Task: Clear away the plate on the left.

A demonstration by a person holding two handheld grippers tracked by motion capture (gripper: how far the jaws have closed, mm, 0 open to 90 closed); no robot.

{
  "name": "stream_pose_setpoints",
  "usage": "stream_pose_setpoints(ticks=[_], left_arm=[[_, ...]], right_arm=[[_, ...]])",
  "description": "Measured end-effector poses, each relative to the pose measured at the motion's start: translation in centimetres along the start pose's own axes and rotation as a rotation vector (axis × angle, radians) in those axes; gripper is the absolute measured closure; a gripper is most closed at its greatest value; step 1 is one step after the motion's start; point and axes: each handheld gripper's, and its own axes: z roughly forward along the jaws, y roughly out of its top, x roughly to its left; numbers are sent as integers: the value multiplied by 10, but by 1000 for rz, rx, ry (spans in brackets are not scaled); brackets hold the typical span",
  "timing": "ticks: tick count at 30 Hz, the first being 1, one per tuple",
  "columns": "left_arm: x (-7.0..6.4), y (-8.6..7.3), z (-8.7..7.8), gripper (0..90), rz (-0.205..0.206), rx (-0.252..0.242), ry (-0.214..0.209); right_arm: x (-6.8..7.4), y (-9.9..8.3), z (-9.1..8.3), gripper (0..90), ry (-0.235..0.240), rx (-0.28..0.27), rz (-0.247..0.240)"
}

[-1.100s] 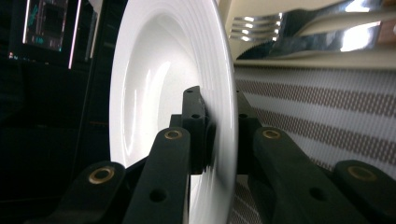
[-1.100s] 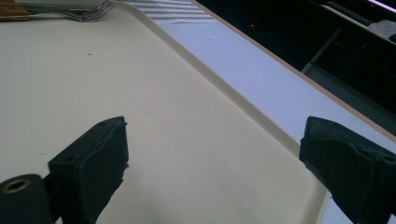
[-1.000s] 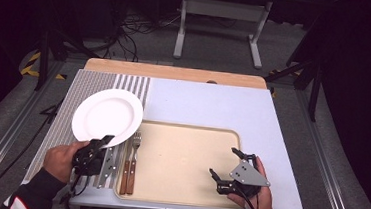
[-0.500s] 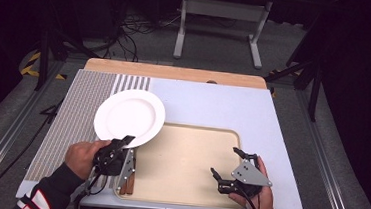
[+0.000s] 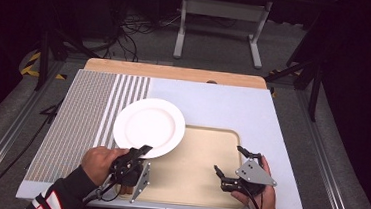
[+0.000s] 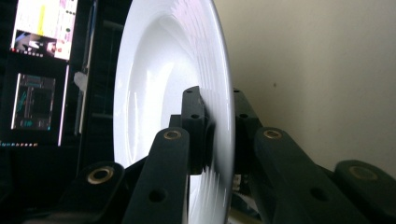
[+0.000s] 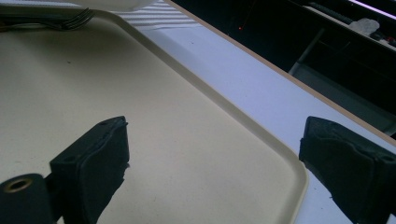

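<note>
A white plate (image 5: 149, 126) hangs tilted over the left edge of the beige tray (image 5: 197, 178), its near rim pinched by my left gripper (image 5: 141, 152). In the left gripper view the plate (image 6: 159, 88) stands edge-on with both jaws clamped on its rim, my left gripper (image 6: 217, 133) shut on it. My right gripper (image 5: 229, 160) hovers open over the tray's right end, held by a hand. Between its spread jaws in the right gripper view (image 7: 215, 144) lies bare tray (image 7: 140, 112). A fork (image 7: 70, 21) rests at the tray's far end.
A grey and white striped mat (image 5: 87, 122) covers the table's left part, a pale blue sheet (image 5: 223, 107) the right. Brown cutlery handles (image 5: 125, 188) peek out under the left gripper. A wooden table edge (image 5: 176, 72) runs along the back.
My left gripper has carried the plate rightward off the striped mat to over the tray's left edge. The right gripper has stayed put and open.
</note>
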Motion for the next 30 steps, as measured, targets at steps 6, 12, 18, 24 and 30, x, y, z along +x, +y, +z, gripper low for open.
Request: stream_pose_setpoints(ticks=[6, 12, 18, 24, 30], left_arm=[[-6, 13, 0, 808, 32, -24, -16], [-13, 25, 2, 804, 56, -51, -39], [-20, 38, 1, 800, 88, -86, -55], [-28, 48, 1, 798, 123, -106, -72], [-38, 55, 1, 792, 135, -125, -107]], right_arm=[[-1, 0, -1, 89, -8, 0, -3], [-5, -1, -2, 90, -25, -2, 6], [-8, -2, -4, 90, -41, -6, 10], [-11, -2, -6, 90, -55, -8, 8], [-13, -3, -8, 91, -64, -13, 22]])
